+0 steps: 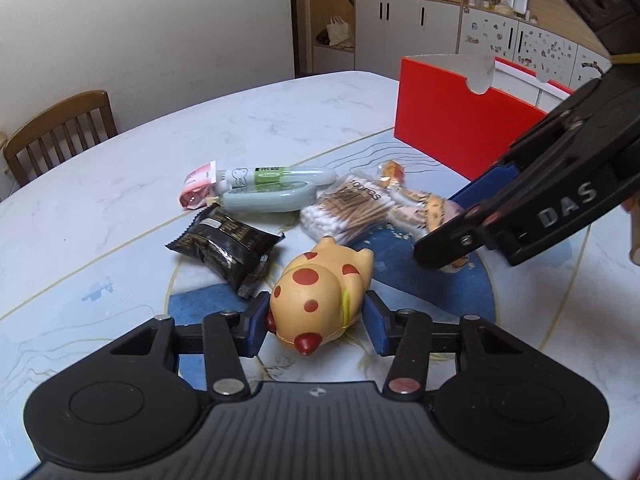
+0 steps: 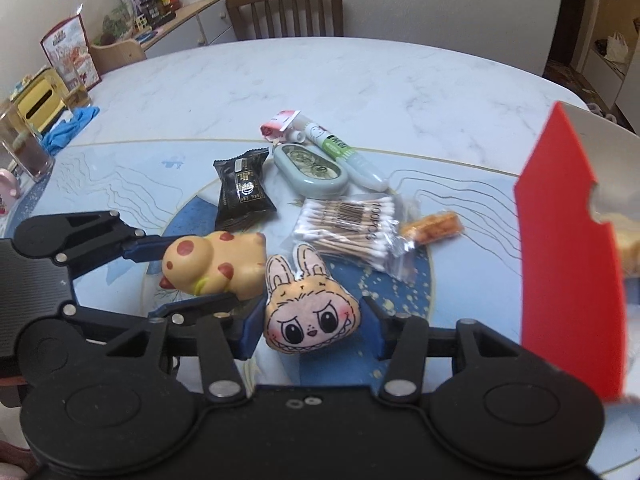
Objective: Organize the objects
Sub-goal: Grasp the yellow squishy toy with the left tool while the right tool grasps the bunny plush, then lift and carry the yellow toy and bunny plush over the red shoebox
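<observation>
Gripping a spotted yellow squishy toy (image 1: 320,300) in the left gripper (image 1: 316,322), right gripper (image 2: 310,326) clenched on a bunny-face plush (image 2: 310,312), red box (image 2: 568,248) at three o'clock, contents unclear, cotton swabs (image 2: 352,226) on the table (image 2: 320,80).

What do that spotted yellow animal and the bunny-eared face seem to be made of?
The spotted yellow animal looks like soft foam or rubber: smooth matt skin, rounded moulded shape, painted red spots. The bunny-eared face looks like a stuffed fabric charm: puffy, slightly fuzzy surface, with features that look printed or stitched. Neither material is certain from sight alone.
</observation>
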A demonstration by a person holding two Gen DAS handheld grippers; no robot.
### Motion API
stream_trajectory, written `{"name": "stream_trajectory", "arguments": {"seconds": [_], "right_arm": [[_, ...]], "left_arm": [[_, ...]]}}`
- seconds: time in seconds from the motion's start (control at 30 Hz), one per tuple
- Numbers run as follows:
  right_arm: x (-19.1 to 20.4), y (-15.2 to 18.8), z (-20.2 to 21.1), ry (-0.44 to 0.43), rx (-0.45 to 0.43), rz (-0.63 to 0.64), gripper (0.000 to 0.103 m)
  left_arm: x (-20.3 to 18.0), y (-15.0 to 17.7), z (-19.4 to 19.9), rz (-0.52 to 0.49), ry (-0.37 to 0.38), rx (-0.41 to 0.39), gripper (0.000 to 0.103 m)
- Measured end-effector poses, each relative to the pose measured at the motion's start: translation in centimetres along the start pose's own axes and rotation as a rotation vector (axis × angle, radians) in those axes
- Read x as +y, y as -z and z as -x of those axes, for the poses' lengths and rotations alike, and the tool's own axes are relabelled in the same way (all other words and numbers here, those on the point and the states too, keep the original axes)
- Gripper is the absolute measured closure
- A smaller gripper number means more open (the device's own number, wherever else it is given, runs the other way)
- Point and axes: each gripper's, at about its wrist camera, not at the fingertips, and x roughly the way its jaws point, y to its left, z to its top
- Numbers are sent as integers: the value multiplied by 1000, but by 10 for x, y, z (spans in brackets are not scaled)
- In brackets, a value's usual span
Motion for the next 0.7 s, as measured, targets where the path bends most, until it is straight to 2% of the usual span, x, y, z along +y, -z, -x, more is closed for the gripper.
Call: {"name": "stream_trajectory", "arguments": {"seconds": [0.27, 0.7], "right_arm": [[-12, 17, 40, -2, -32, -13, 54], [-58, 37, 102, 25, -99, -66, 54]], "left_arm": [[-21, -11, 23, 25, 40, -19, 56], [-72, -59, 52, 3, 85, -91, 56]]}}
